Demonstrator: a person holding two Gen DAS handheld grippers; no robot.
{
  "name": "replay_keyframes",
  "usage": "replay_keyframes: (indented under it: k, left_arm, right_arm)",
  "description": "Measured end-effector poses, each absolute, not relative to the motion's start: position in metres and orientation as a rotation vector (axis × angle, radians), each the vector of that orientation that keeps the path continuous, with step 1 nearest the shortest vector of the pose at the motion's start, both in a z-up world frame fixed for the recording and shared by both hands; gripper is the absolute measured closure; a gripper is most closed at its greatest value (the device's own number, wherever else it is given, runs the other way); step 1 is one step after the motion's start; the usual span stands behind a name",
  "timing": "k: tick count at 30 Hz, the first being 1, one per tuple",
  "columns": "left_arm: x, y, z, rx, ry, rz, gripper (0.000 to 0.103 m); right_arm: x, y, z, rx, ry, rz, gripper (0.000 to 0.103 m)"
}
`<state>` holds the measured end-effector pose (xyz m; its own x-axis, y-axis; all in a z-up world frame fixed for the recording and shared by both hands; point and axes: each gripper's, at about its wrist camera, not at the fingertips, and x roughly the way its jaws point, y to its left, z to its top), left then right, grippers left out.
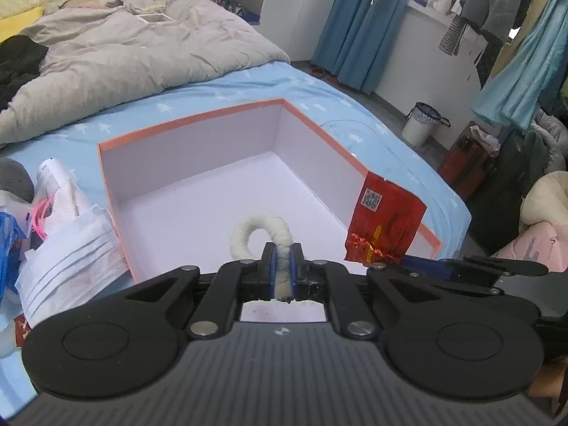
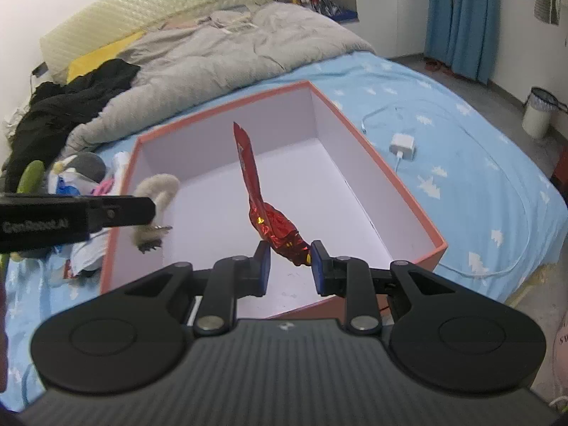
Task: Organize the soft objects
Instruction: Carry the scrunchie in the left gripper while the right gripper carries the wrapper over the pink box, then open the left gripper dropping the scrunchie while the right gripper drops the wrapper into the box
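An open box [image 1: 220,191] with an orange rim and white inside lies on the blue bed sheet; it also shows in the right wrist view [image 2: 355,184]. My left gripper [image 1: 282,262] is shut on a fuzzy white loop [image 1: 255,232] and holds it over the box's near edge; the loop shows in the right wrist view [image 2: 159,191] too. My right gripper [image 2: 289,259] has its jaws apart, with a crumpled red foil packet [image 2: 273,220] between them over the box. The packet [image 1: 387,223] hangs at the box's right wall in the left wrist view.
Face masks [image 1: 67,262], a white item and other soft things [image 2: 81,174] lie left of the box. A grey duvet [image 1: 124,56] and black clothes [image 2: 71,99] cover the far bed. A white charger [image 2: 403,145] with cable lies right of the box. A bin [image 1: 422,124] stands on the floor.
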<state>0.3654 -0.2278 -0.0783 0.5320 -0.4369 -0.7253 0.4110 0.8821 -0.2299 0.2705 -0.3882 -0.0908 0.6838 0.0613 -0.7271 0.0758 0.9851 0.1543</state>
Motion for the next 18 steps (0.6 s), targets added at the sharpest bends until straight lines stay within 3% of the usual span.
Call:
replay_keyframes:
  k: [5, 7, 9, 18]
  left_arm:
    - [0.372, -0.225, -0.08, -0.045, 0.889, -0.486, 0.093]
    - [0.373, -0.221, -0.079, -0.051, 0.898, -0.466, 0.075]
    - [0.37, -0.217, -0.076, -0.064, 0.894, -0.462, 0.059]
    - [0.338, -0.193, -0.048, -0.077, 0.831, -0.445, 0.058]
  right_arm:
    - [0.276, -0.395, -0.103, 0.202, 0.85, -0.02, 0.074]
    - [0.276, -0.396, -0.104, 0.201, 0.855, -0.026, 0.073]
    - [0.276, -0.397, -0.105, 0.208, 0.867, -0.035, 0.064]
    - [0.254, -0.389, -0.084, 0.213, 0.818, -0.016, 0.065]
